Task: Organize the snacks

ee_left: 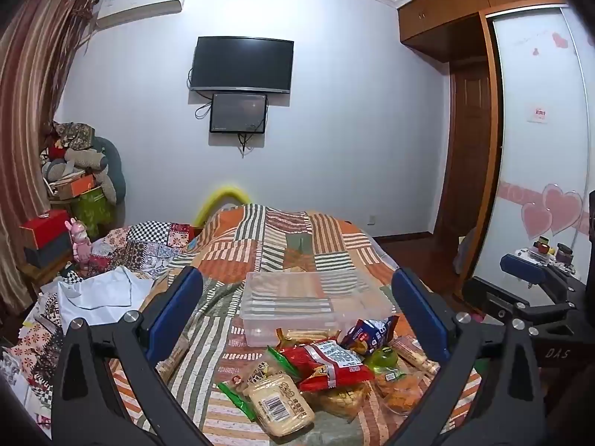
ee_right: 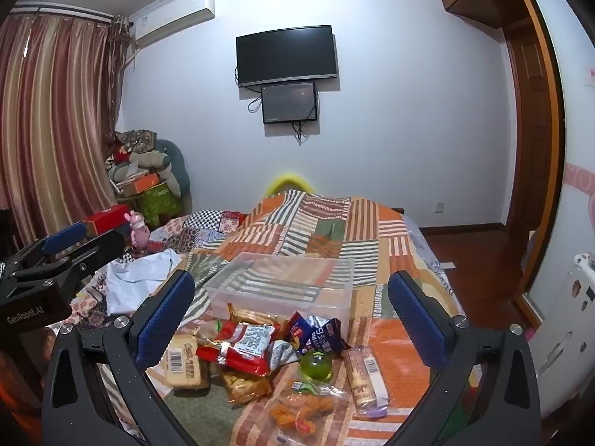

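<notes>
**Both claws wide open over the snack pile**

Left gripper (ee_left: 297, 319) has its blue-padded jaws spread as far as they go, nothing between them, hovering over the bed and tilted a bit downward. Same deal for the right gripper (ee_right: 292, 319): gaping and empty.

Biggest thing underneath is the patchwork quilt (ee_right: 372, 230) in orange, green and white stripes, covering the bed. On it sits a clear plastic bin (ee_left: 312, 301), looks empty. Just in front of the bin, touching its near wall, is the snack pile (ee_right: 260, 356), all loose on the quilt: a red packet (ee_right: 241, 345) on top, a pale barcode pack (ee_left: 280, 405), a blue bag (ee_right: 316, 334), a long wrapped bar (ee_right: 366, 379) off to the right, and a small green jelly cup (ee_right: 316, 366) in the middle.
</notes>
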The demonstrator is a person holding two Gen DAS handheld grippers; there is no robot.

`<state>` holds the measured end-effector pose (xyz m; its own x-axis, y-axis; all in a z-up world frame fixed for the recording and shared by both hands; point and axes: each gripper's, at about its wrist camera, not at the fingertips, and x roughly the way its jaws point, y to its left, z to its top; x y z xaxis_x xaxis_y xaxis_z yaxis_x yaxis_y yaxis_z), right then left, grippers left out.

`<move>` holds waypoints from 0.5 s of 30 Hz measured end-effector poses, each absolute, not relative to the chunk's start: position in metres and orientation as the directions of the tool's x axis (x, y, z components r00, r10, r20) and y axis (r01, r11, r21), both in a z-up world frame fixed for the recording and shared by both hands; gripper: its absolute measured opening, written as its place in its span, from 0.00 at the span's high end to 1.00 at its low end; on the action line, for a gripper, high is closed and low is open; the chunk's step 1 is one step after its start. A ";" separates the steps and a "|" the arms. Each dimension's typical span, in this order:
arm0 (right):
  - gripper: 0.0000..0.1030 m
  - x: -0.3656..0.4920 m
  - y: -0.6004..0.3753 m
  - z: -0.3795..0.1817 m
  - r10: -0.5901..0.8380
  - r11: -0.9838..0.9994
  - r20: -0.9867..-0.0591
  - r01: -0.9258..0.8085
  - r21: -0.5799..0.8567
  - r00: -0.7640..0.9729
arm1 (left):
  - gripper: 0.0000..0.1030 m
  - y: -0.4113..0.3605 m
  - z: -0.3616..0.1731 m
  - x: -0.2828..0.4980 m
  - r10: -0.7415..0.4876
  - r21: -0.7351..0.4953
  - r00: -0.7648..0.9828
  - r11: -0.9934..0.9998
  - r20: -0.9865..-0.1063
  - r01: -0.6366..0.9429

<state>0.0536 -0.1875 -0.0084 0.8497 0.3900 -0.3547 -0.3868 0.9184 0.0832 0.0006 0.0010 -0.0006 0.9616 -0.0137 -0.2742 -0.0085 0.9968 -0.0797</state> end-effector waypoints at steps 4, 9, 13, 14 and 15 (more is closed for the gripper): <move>0.00 0.052 -0.187 -0.008 0.380 0.922 -0.355 -0.379 0.075 0.854 | 0.00 0.003 -0.002 0.003 -0.026 -0.085 0.957 0.996 -0.288 0.001; 0.00 0.055 -0.188 -0.008 0.385 0.921 -0.355 -0.380 0.087 0.852 | 0.00 0.006 -0.002 0.012 -0.034 -0.088 0.951 0.996 -0.306 0.007; 0.00 0.050 -0.186 -0.006 0.384 0.921 -0.348 -0.380 0.085 0.855 | 0.00 0.002 -0.003 0.000 -0.001 -0.076 0.965 0.997 -0.263 -0.020; 0.00 0.050 -0.190 -0.006 0.388 0.920 -0.347 -0.380 0.092 0.854 | 0.00 0.002 -0.003 0.000 -0.001 -0.077 0.965 0.997 -0.262 -0.020; 0.00 0.050 -0.190 -0.006 0.387 0.921 -0.346 -0.380 0.092 0.855 | 0.00 0.002 -0.004 0.000 -0.002 -0.078 0.965 0.997 -0.262 -0.019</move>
<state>0.0497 -0.1899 -0.0064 0.8548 0.3869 -0.3458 -0.3796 0.9206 0.0917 0.0001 0.0022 -0.0036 0.9651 -0.0017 -0.2619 -0.0194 0.9968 -0.0778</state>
